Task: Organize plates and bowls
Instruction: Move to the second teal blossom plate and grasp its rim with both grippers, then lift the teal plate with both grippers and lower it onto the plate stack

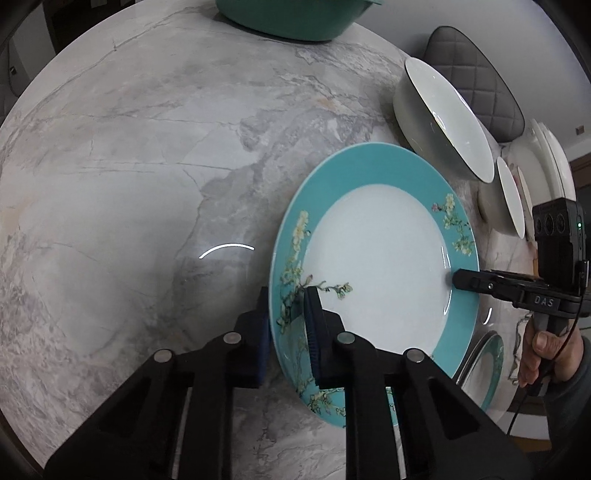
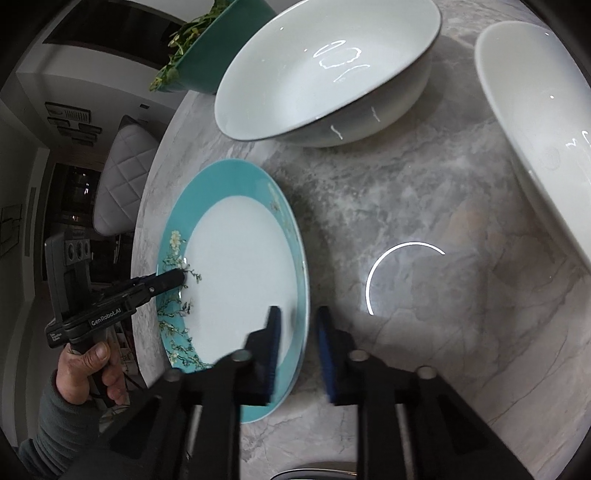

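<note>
A teal-rimmed plate (image 1: 376, 258) (image 2: 236, 266) with a white centre and flower sprigs lies over the marble table (image 1: 129, 166) (image 2: 424, 192). My left gripper (image 1: 288, 295) is shut on its near-left rim, one blue pad above and one below. In the right wrist view the left gripper (image 2: 181, 277) pinches the far rim, held by a hand (image 2: 88, 369). My right gripper (image 2: 299, 317) straddles the opposite rim and is shut on it. From the left wrist view, the right gripper (image 1: 456, 278) bites the plate's right rim.
A big white bowl (image 1: 443, 122) (image 2: 325, 70) with a dark rim stands just beyond the plate. A smaller white bowl (image 1: 511, 199), a white dish (image 2: 543, 129) and a second teal plate (image 1: 484, 365) stand nearby. A teal planter (image 1: 288, 18) (image 2: 221, 48) stands at the back. A quilted chair (image 2: 122, 177) is past the table edge.
</note>
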